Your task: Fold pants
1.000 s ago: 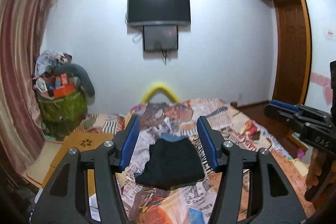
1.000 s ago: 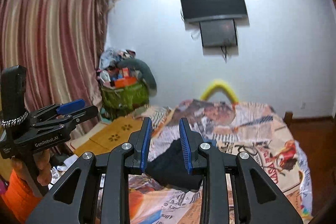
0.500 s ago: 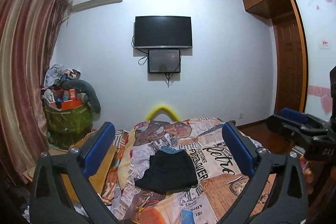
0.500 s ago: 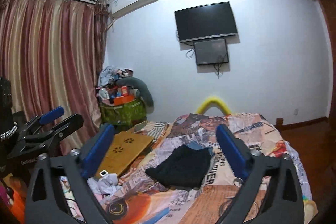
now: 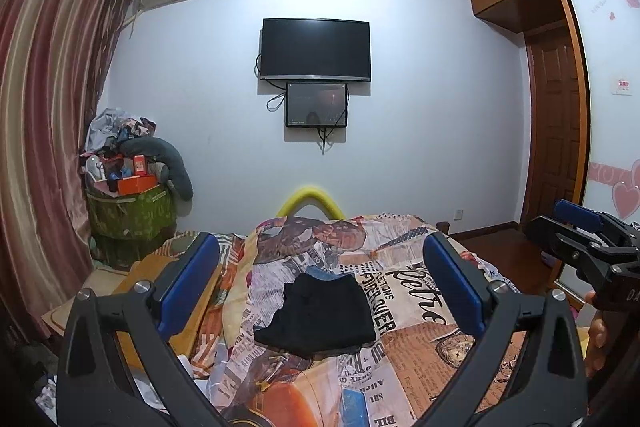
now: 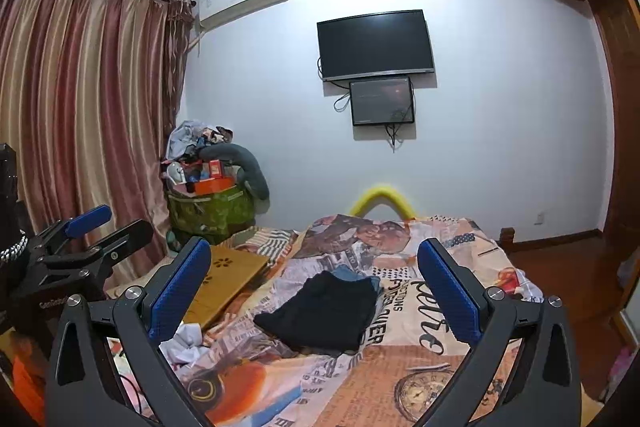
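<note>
The pants (image 5: 320,311), dark and already gathered into a compact folded bundle, lie on the bed (image 5: 420,343) about midway across its patterned cover, well back from the near edge, with a strip of blue cloth (image 5: 320,273) showing at their far side. Both tongs hang apart from them over the near end of the bed: the left tongs (image 5: 320,291) and the right tongs (image 6: 316,291) have just been opening and now stand spread wide, with nothing pressed between the pads, the bundle only framed in the gap beyond. The fabric looks light, soft and limp, so it should sag and slide open if lifted by 1 layer. A safer hold would likely pinch all layers together at the 2 near corners of the bundle, close to the folded edge.
</note>
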A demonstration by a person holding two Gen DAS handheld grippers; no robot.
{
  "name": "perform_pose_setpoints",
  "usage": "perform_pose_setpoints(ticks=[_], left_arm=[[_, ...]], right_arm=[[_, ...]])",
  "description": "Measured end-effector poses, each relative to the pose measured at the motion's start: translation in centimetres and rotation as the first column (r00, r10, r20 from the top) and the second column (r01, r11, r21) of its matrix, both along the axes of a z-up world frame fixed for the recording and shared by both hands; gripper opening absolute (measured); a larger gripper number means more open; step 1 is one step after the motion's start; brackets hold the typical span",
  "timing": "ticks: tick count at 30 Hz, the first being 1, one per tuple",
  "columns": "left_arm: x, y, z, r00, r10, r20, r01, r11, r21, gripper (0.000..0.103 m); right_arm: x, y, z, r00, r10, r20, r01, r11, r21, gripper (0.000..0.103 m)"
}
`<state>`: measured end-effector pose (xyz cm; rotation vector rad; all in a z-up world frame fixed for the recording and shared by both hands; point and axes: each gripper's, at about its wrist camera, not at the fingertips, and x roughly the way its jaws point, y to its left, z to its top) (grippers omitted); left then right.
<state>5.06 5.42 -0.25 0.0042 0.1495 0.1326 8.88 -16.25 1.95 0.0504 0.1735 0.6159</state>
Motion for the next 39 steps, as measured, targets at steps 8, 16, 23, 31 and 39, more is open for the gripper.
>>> perform_pose_setpoints(ticks=[8, 16, 23, 31, 39], left_arm=[[0.27, 0.01, -0.24, 1.0, -0.006, -0.011, 0.006, 1.0, -0.001, 0.103], [0.41, 0.12, -0.45, 1.0, -0.017, -0.019, 0.017, 1.0, -0.008, 0.103], [0.53, 0.15, -0.52, 0.999, -0.028, -0.025, 0.028, 1.0, -0.009, 0.103], [0.57, -0.02, -0.71, 0.999, -0.039, -0.026, 0.039, 0.999, -0.007, 0.103], [0.72, 0.31, -0.69, 0.998, -0.052, -0.035, 0.051, 0.998, -0.028, 0.103]], right_arm=[[-0.6, -0.03, -0.23, 1.0, 0.001, 0.007, -0.001, 1.0, -0.01, 0.103], [-0.69, -0.07, -0.18, 1.0, 0.0, 0.007, 0.0, 1.0, -0.017, 0.103], [-0.9, -0.02, -0.23, 1.0, -0.003, 0.011, 0.004, 1.0, -0.027, 0.103], [-0.95, 0.1, -0.28, 1.0, -0.003, 0.01, 0.003, 1.0, -0.028, 0.103], [-0.89, 0.01, -0.28, 1.0, -0.004, 0.009, 0.005, 1.0, -0.029, 0.103]])
